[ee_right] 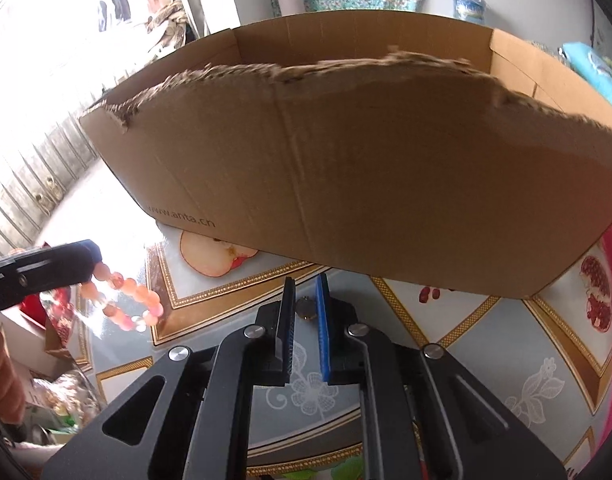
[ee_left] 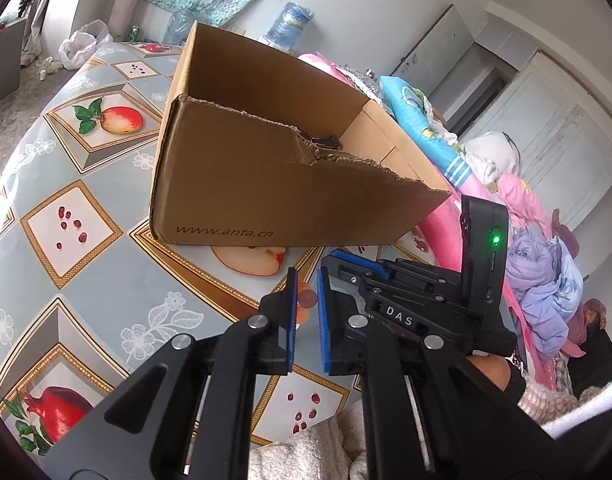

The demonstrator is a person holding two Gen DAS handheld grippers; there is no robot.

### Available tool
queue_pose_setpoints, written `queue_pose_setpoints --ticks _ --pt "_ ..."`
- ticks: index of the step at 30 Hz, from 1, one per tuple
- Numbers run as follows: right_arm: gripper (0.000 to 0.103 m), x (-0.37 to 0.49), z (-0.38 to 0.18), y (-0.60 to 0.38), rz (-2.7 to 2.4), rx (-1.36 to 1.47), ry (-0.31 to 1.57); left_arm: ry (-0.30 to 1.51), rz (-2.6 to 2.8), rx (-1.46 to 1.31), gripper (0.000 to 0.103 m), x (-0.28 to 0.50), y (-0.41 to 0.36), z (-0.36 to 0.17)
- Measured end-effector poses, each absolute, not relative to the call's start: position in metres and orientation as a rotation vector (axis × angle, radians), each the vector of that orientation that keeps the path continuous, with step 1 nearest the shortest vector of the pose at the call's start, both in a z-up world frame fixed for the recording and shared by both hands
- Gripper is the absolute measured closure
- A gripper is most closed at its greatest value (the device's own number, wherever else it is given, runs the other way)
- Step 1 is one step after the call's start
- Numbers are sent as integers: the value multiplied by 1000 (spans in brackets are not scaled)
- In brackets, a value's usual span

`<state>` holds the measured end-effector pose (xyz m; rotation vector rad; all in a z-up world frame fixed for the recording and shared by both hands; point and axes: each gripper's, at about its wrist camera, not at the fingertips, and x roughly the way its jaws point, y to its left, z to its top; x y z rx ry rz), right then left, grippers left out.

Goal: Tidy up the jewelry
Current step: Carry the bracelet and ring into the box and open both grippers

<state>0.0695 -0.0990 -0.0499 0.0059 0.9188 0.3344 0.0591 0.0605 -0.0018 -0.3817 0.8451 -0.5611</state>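
Bracelet (ee_right: 124, 302) of pink and orange beads hangs as a loop from the left tongs (ee_right: 91, 262), the pads closed on its top beads; the loop sags down and toward the right tongs, just above the patterned surface (ee_right: 466, 344). In the left wrist view only one or two beads (ee_left: 307, 300) show between the nearly closed blue pads, the rest hidden behind them.

A small round brownish thing (ee_right: 305, 307) lies on the surface between the right tongs (ee_right: 305, 278), whose pads stand close on either side; whether they press it is hard to tell. It could be a coin or a pendant.

Beyond both tongs stands an open cardboard box (ee_left: 266, 184) with a torn near wall. Something dark (ee_left: 322, 140) lies inside, mostly hidden by that wall. Past the far edge is heaped bedding (ee_left: 542, 280).
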Motion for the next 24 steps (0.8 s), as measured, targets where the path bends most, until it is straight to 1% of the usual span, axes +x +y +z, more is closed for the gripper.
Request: queue_pose_setpoints --ticks 5,9,12,17,21,24 --pt "93 65 -40 -121 346 72 908 849 -568 -358 94 59 58 0" --pt "93 50 -18 -132 367 103 863 814 -592 -340 94 53 58 15" --pt "93 39 8 -140 393 120 816 767 -645 -356 94 48 60 37" --pt "93 34 64 -153 445 125 681 662 -756 -407 94 54 61 86" --pt "93 54 104 -165 478 92 587 591 -792 -397 94 70 58 123" --pt "93 86 113 -175 487 59 613 602 -739 -326 94 96 47 140"
